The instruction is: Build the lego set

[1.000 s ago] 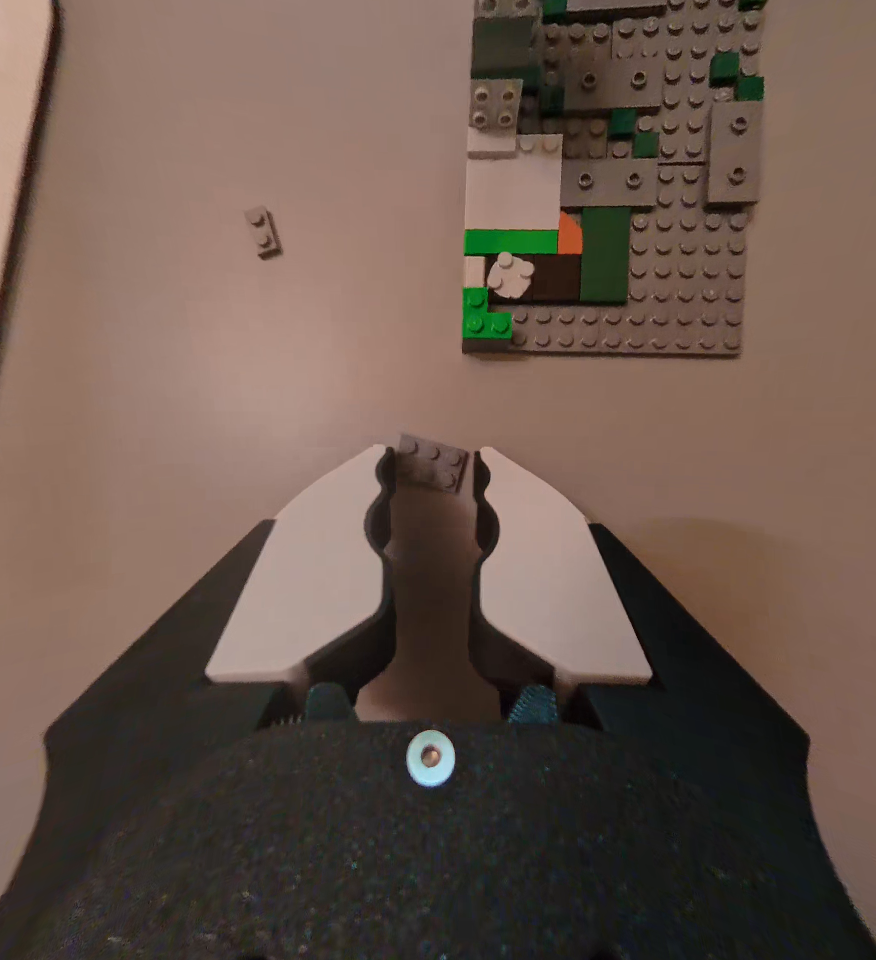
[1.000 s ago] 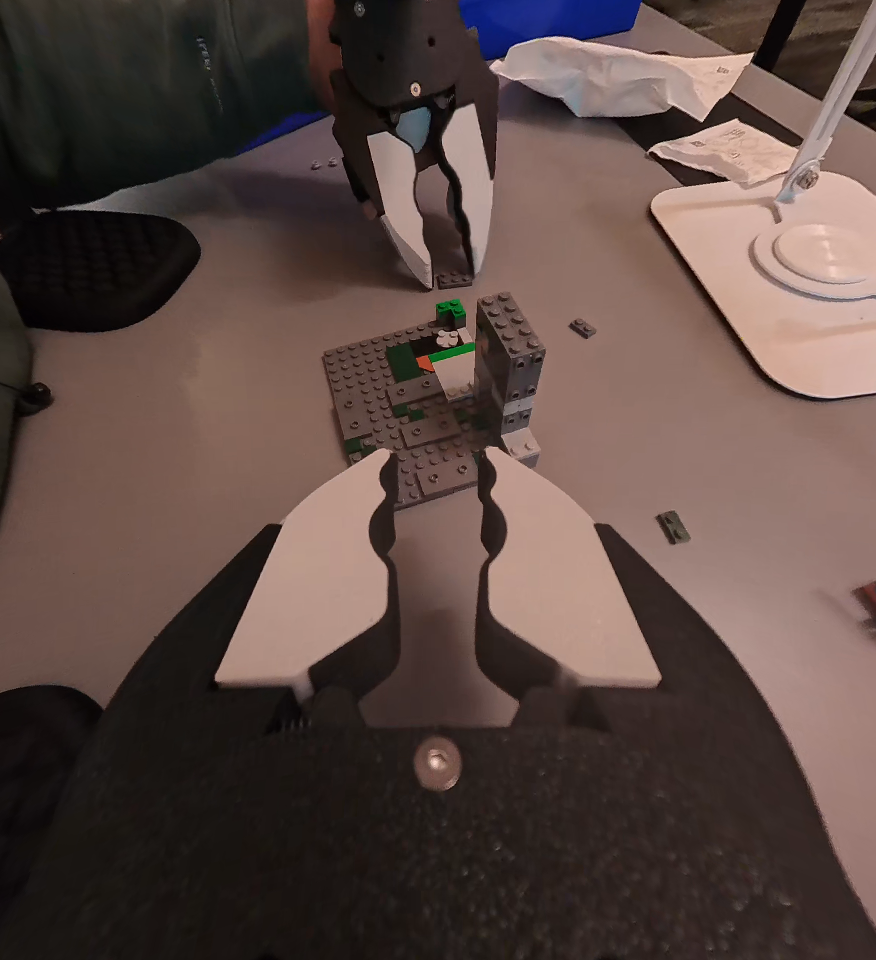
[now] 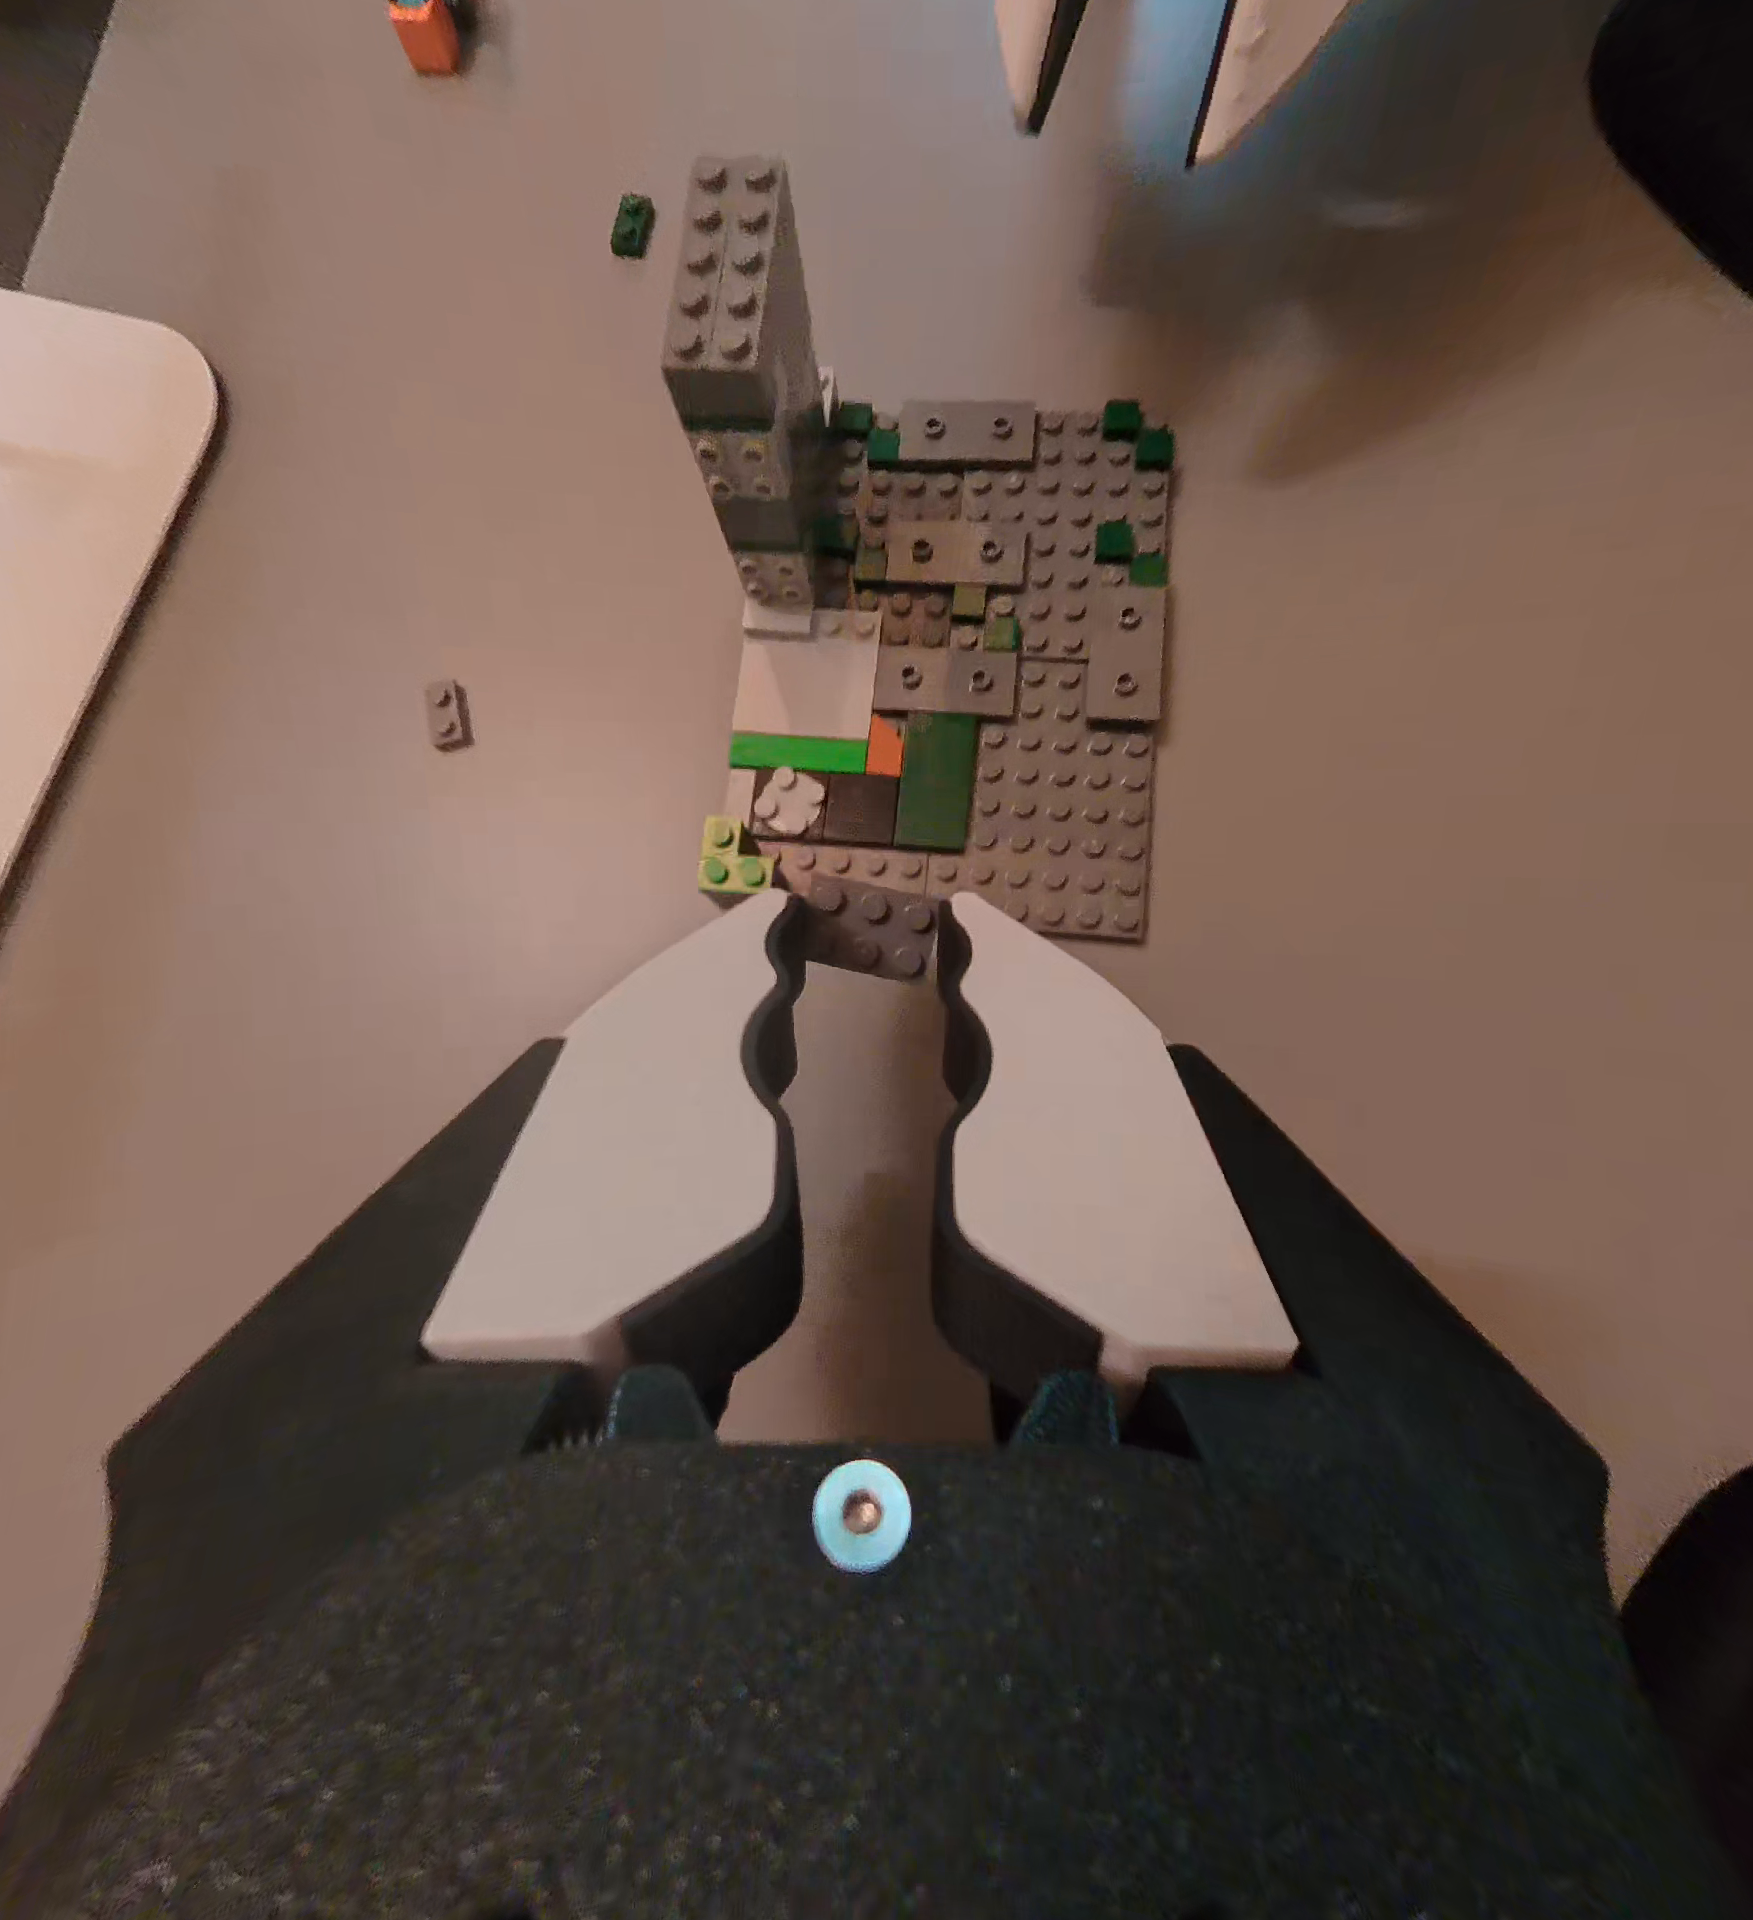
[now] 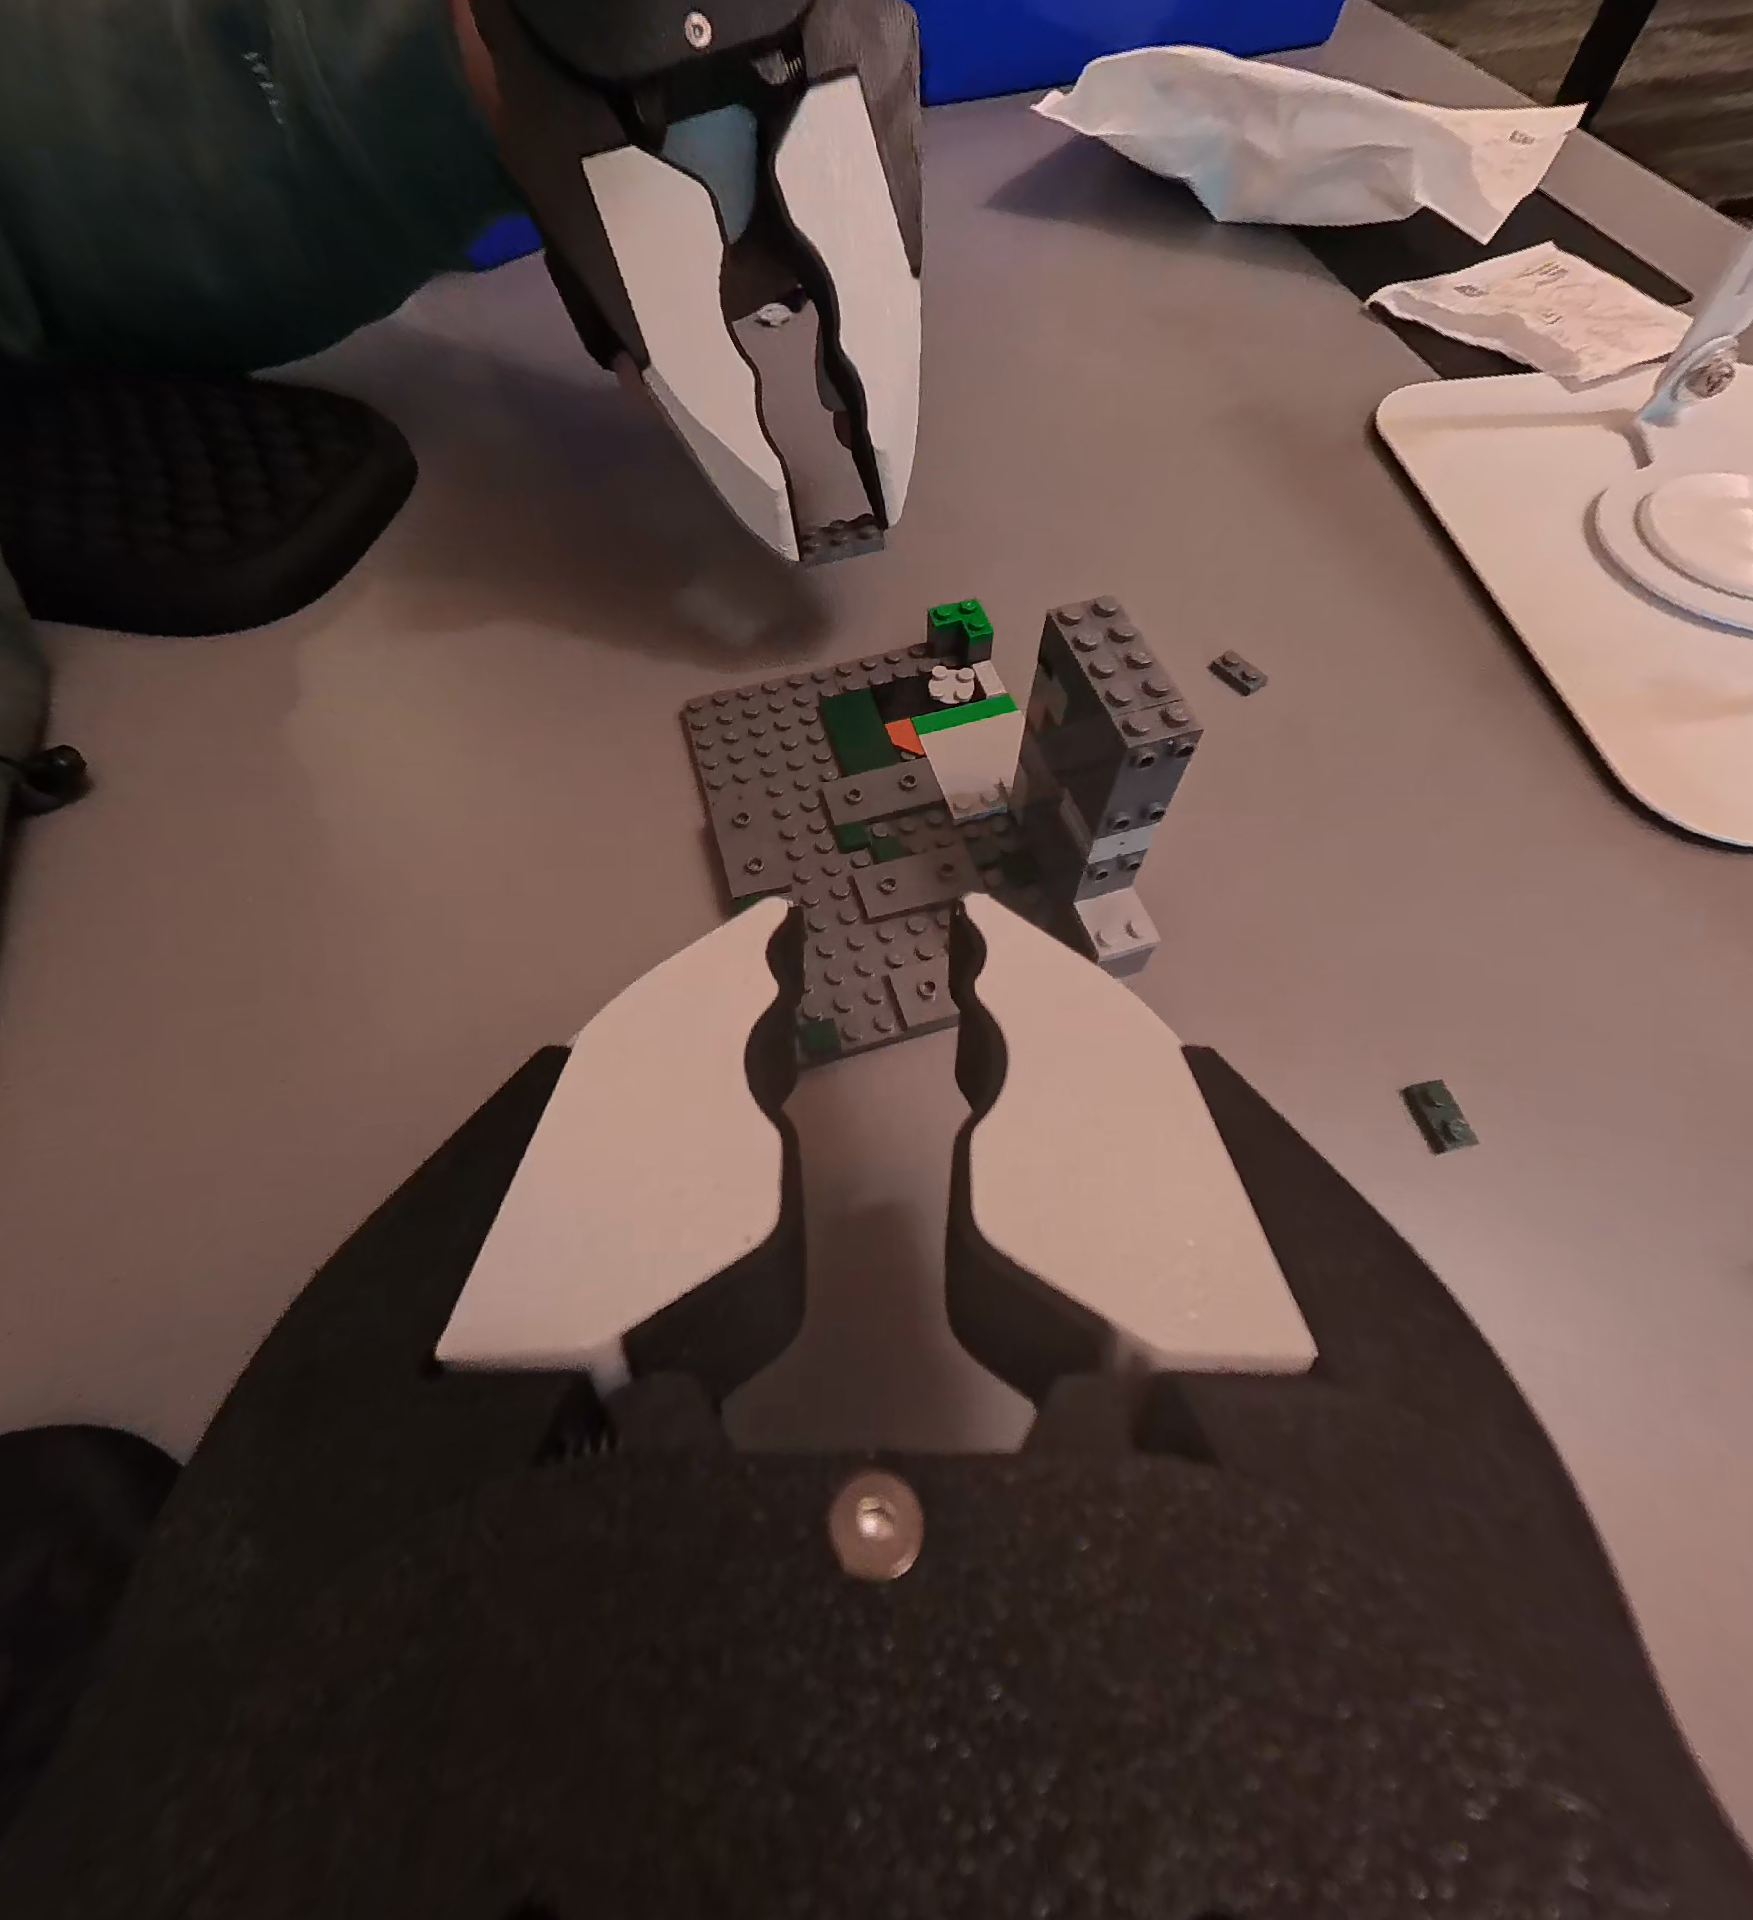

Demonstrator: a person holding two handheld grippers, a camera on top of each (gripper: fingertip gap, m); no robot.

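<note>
Left gripper [image 3: 867, 914] pinches dark grey plate [image 3: 872, 927] above baseplate [image 3: 1080, 831] edge — ready to seat; right gripper [image 4: 867, 914] parted, empty — waiting.

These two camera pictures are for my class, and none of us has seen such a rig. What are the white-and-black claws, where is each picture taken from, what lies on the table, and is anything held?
No robot is here: a person holds a two-fingered tool in each hand, and each tool carries a camera that looks along its fingers. One picture comes from the left hand-held gripper, looking down; the other from the right hand-held gripper, looking across the table.

On the table stands a half-built model: a grey studded baseplate with green, white and orange pieces and a grey brick tower at one edge. A few small loose pieces, a white lamp base and crumpled paper lie around it.

The left one pinches a small dark grey plate above the table near the baseplate. The right one is open and holds nothing.
</note>
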